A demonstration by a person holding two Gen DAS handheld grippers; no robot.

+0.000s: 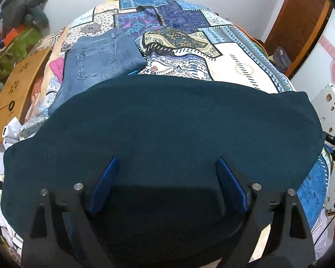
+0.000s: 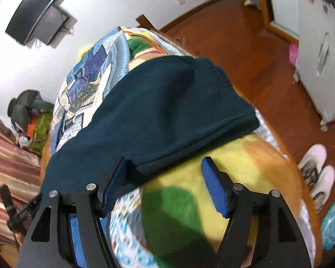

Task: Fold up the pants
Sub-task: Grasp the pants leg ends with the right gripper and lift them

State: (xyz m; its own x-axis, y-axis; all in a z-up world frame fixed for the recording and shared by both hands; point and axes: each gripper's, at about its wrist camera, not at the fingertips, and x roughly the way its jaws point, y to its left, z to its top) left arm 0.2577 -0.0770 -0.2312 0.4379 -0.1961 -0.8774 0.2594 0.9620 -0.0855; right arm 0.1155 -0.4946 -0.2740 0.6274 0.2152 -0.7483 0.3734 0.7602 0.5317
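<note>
We are looking down on a bed (image 1: 241,67) where dark teal pants (image 1: 158,125) are lying folded flat across a patchwork quilt (image 1: 181,35), filling the near half of the left wrist view. At far left, a wooden board (image 1: 13,93) is leaning beside the bed, and folded jeans (image 1: 100,60) are resting on the quilt just behind the pants, their near edge tucked under the teal cloth. Our left gripper (image 1: 167,183) is hovering over the pants with its blue fingers (image 1: 105,185) spread wide, nothing pinched between them. Moving right, our right gripper (image 2: 165,183) is standing with its fingers (image 2: 214,187) parted too: the left pad is touching the pants' (image 2: 158,116) folded corner, while the right pad is sitting clear over a yellow and green blanket (image 2: 212,167). Beyond the bed's edge, pale slippers (image 2: 317,172) are sitting on the wood floor (image 2: 245,51) near a white cabinet (image 2: 321,62).
</note>
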